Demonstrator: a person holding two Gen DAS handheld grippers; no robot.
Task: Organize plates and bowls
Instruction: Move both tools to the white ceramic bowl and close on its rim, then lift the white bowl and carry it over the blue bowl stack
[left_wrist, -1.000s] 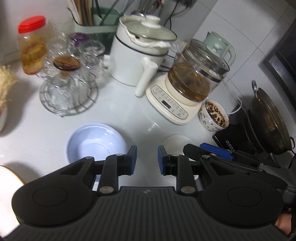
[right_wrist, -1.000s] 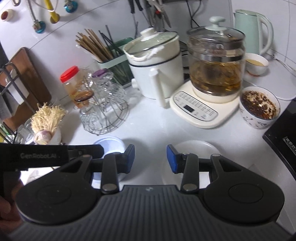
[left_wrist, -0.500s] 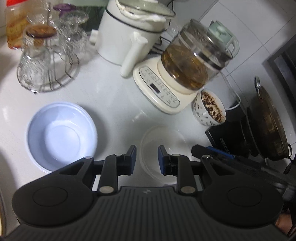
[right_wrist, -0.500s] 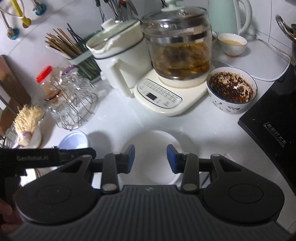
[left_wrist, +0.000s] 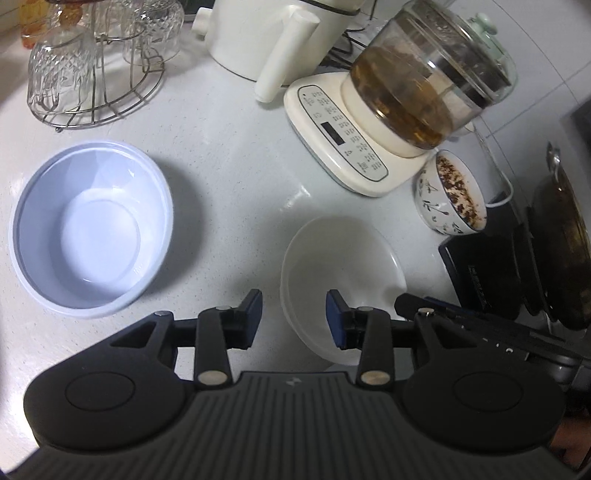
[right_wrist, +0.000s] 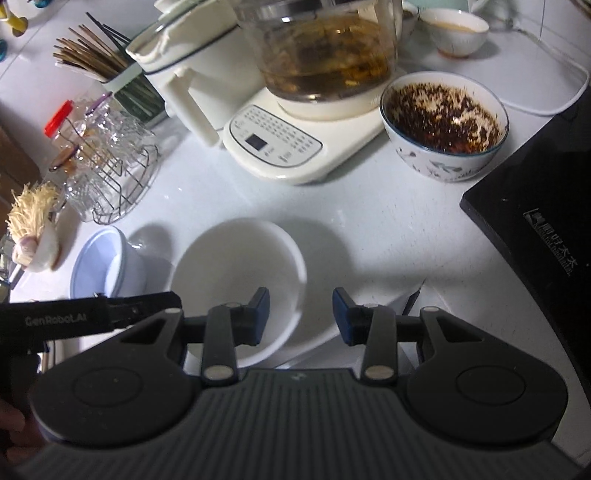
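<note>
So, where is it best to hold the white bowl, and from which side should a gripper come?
Probably by the rim. The white bowl sits upright and empty on the counter, so one finger can go inside the thin wall and one outside, coming down from above. The left gripper, whose jaws have just been opening, is near its left edge; the right gripper straddles the opposite edge.

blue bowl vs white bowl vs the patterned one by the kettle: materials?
Blue bowl: likely plastic, glossy, with a thin stepped rim and moulded facets.
White bowl: probably thin plastic, semi-matte and slightly translucent at the rim; could be melamine.
Patterned bowl: looks like glazed ceramic, with a painted floral print, blue rim line and thick wall.
</note>
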